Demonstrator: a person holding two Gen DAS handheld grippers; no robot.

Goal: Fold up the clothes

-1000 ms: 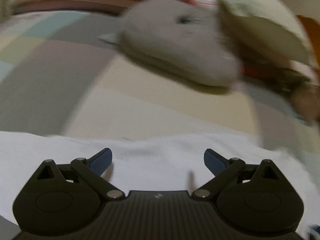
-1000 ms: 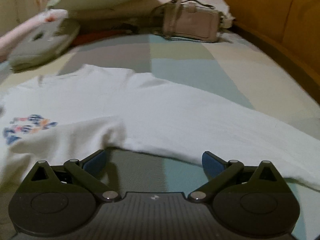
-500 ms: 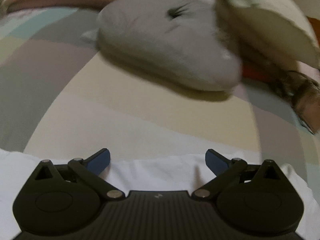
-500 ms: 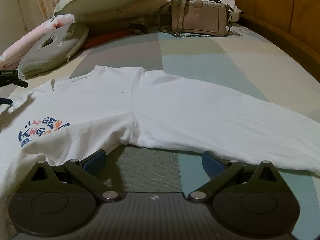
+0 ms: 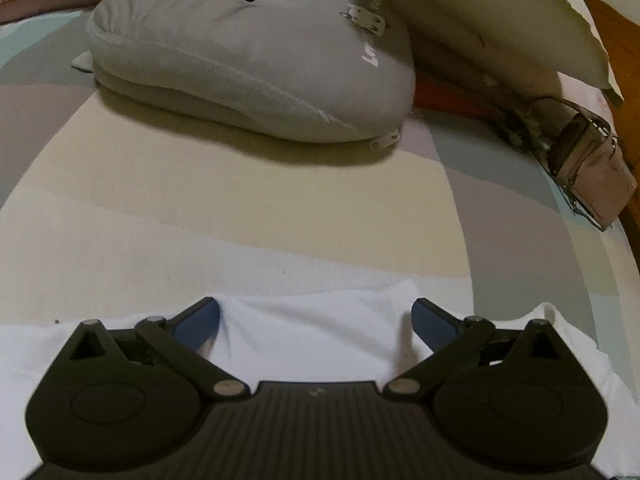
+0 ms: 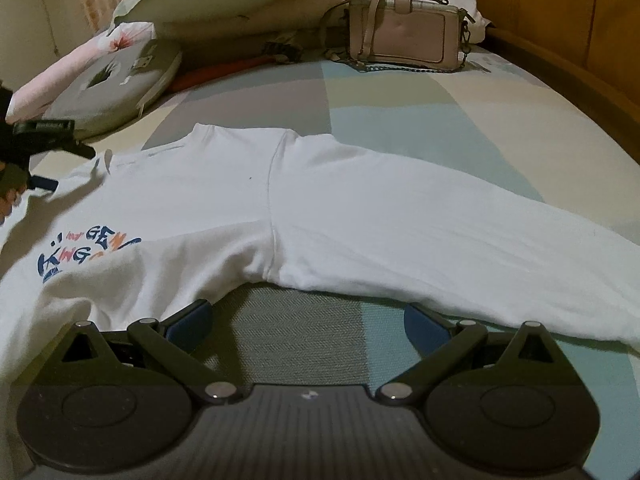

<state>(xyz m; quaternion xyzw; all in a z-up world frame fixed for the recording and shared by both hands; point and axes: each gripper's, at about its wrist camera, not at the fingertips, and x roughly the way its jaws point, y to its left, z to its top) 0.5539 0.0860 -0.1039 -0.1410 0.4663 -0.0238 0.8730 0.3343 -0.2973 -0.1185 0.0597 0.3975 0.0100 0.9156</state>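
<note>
Left wrist view: left gripper (image 5: 315,318) spread wide, pinching nothing, low over the top edge of the white shirt (image 5: 320,336) on the bed (image 5: 240,216). Could go wrong here: closing too soon and catching the bed sheet along with the cloth, or grabbing only one layer, so the fold comes out crooked. Far off, one gray cushion (image 5: 248,52), one pale pillow (image 5: 480,12), one pink bag (image 5: 588,168) at the far right. Right wrist view: right gripper (image 6: 307,322) also spread wide and holding nothing, near the underarm, over bare sheet between body and sleeve. One white shirt (image 6: 248,208) lying flat, one long sleeve (image 6: 440,240) reaching right. Could slip or bunch if pulled by a loose bit. Counted here: one bag (image 6: 404,36), one cushion (image 6: 116,84), two grippers, with the left gripper (image 6: 48,164) showing at the far left.
</note>
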